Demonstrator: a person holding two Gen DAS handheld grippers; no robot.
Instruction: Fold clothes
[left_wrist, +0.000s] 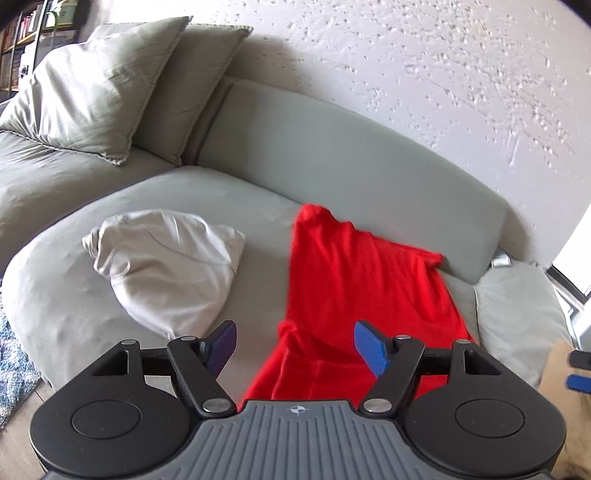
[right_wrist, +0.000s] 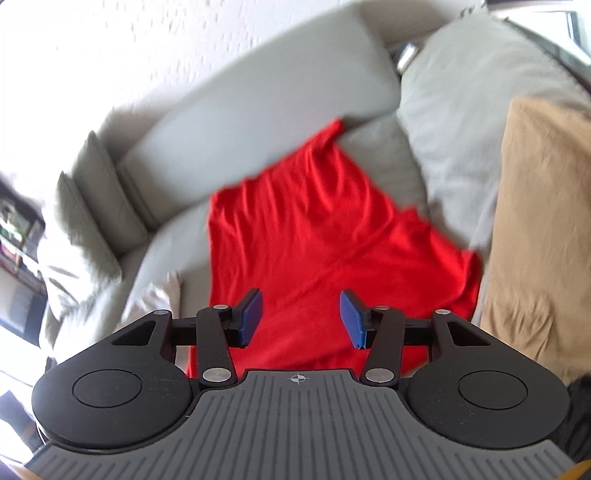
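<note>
A red garment (left_wrist: 354, 280) lies spread over the grey sofa seat (left_wrist: 207, 192), its far edge running up against the backrest and its near end hanging over the front edge. In the right wrist view the same red garment (right_wrist: 325, 229) fills the middle. My left gripper (left_wrist: 295, 347) hovers open above its near left part, nothing between the blue pads. My right gripper (right_wrist: 301, 317) is open too, above the near part of the cloth. A folded white garment (left_wrist: 166, 266) rests on the seat to the left. A tan garment (right_wrist: 543, 229) lies at the right.
Two grey-green pillows (left_wrist: 92, 85) lean at the sofa's far left corner. A pale cushion (left_wrist: 517, 317) sits right of the red cloth. A textured white wall (left_wrist: 424, 74) stands behind. A blue patterned rug (left_wrist: 14, 362) covers the floor at left.
</note>
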